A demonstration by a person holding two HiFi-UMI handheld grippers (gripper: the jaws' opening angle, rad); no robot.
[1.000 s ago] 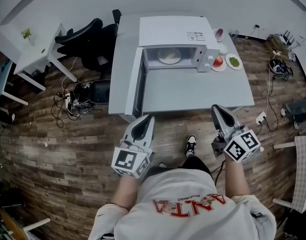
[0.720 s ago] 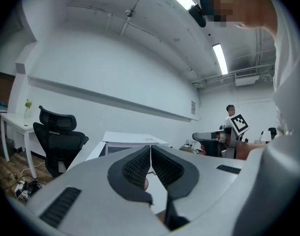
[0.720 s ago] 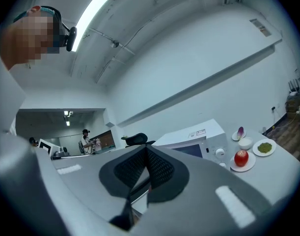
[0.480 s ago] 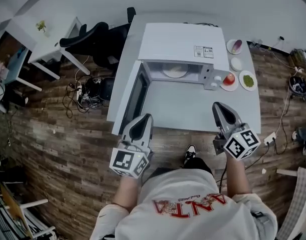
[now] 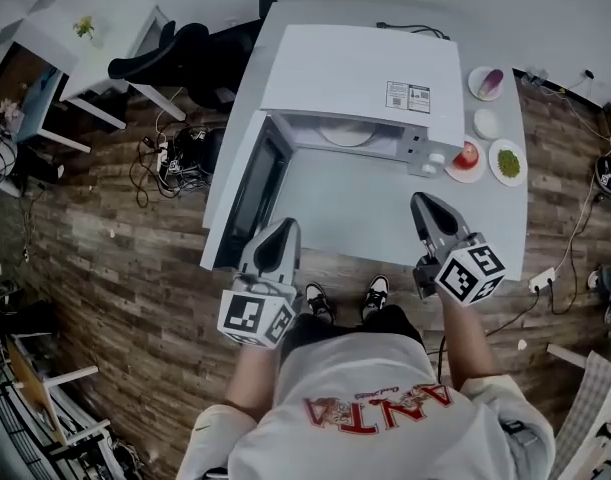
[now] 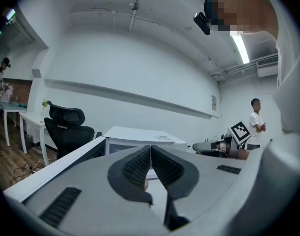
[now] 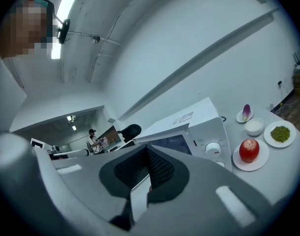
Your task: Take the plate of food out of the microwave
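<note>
Plate of food (image 5: pixel 345 134) sits inside the open microwave (image 5: pixel 360 78) near the tabletop's (image 5: pixel 365 218) far edge. The left gripper (image 5: pixel 282 233) and right gripper (image 5: pixel 423 208) hover at its near edge. Left gripper view: jaws clenched together, nothing between. Right gripper view: likewise clenched and empty.

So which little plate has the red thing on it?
The plate by the microwave's knobs, holding a red apple. Its neighbour plate holds green food; the back dish holds something purple.

White microwave (image 5: pixel 360 78), red apple (image 5: pixel 469 154), black chair (image 5: pixel 175 53), brown wood-plank floor (image 5: pixel 115 268)
</note>
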